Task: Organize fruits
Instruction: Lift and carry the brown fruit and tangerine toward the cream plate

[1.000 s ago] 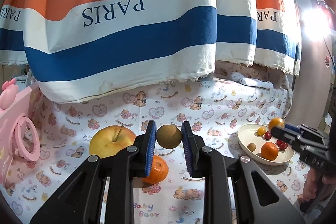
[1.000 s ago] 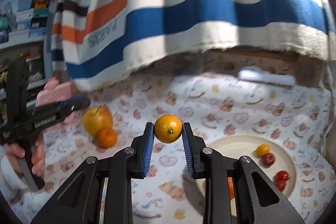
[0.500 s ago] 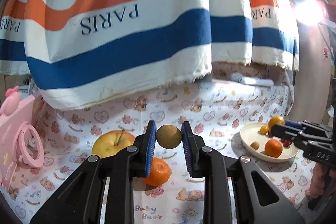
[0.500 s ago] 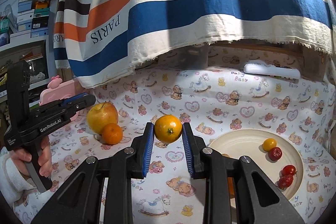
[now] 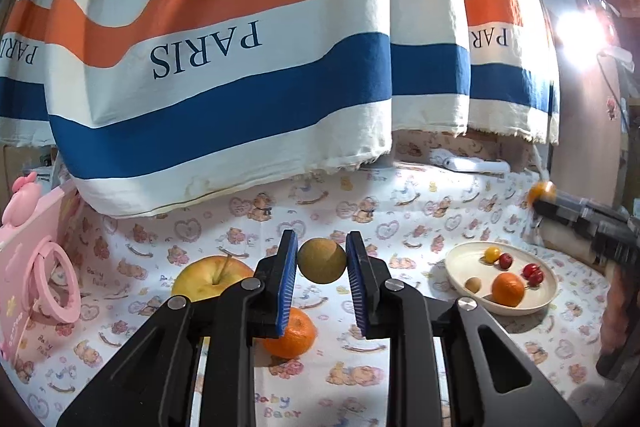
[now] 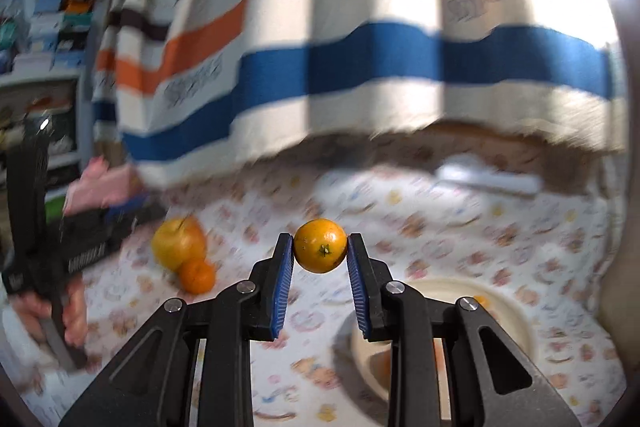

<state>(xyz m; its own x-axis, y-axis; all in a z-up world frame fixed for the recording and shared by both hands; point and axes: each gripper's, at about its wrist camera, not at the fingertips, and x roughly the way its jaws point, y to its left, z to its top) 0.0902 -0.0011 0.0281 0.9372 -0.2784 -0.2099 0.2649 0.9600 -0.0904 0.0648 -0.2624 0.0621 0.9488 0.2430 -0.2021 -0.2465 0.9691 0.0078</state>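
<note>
while my left tongs [image 5: 322,261] pinch a brown fruit [image 5: 321,260] and my right tongs [image 6: 320,246] an orange [image 6: 320,245], either round fruit could slip out before reaching the plate [image 5: 520,307] at lower right.

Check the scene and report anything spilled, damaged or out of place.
Nothing spilled or damaged. Only the apple and a mandarin lie loose on the cloth, outside the plate that holds the other fruit.

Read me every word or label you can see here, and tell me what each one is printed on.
"PARIS": striped cloth, three times, mirrored.
"HERMES": same cloth, top, faint.
"Baby Bear": cartoon-print table cover.
White lettering on the left gripper, seen from the right wrist: blurred, unreadable.
Small print on the pink case: too small.
</note>
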